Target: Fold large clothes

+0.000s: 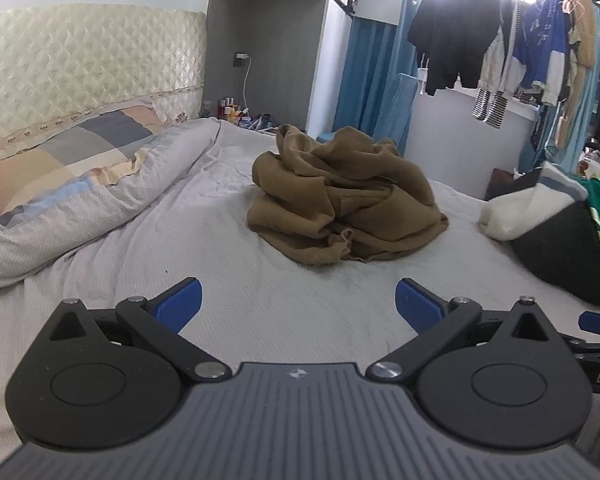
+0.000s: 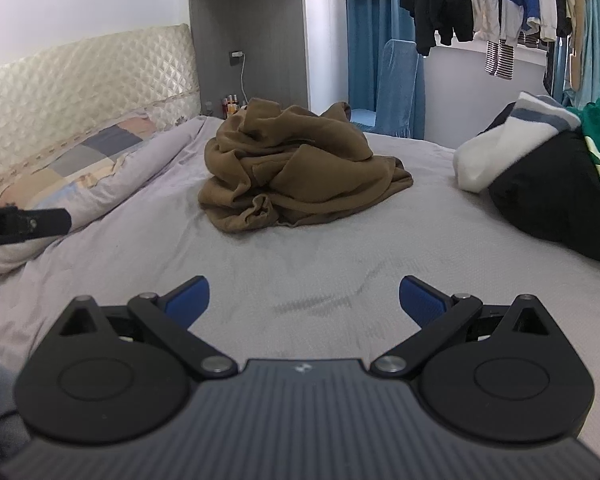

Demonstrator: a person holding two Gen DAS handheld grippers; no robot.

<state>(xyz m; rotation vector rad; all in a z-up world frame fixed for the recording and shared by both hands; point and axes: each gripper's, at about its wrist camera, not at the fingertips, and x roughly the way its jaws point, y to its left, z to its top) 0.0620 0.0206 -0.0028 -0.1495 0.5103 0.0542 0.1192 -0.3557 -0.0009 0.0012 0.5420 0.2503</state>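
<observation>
Both grippers hovering over the bed, nothing grabbed yet

My left gripper (image 1: 298,300) and right gripper (image 2: 304,298) have fingers spread wide and empty; the brown garment (image 2: 300,172) sits crumpled mid-bed (image 2: 340,264), well ahead, dark clothes pile (image 2: 556,200) to its right

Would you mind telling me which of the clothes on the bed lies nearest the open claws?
The brown garment, crumpled alone mid-bed straight ahead; the black, white and green pile sits off at the right edge.
</observation>
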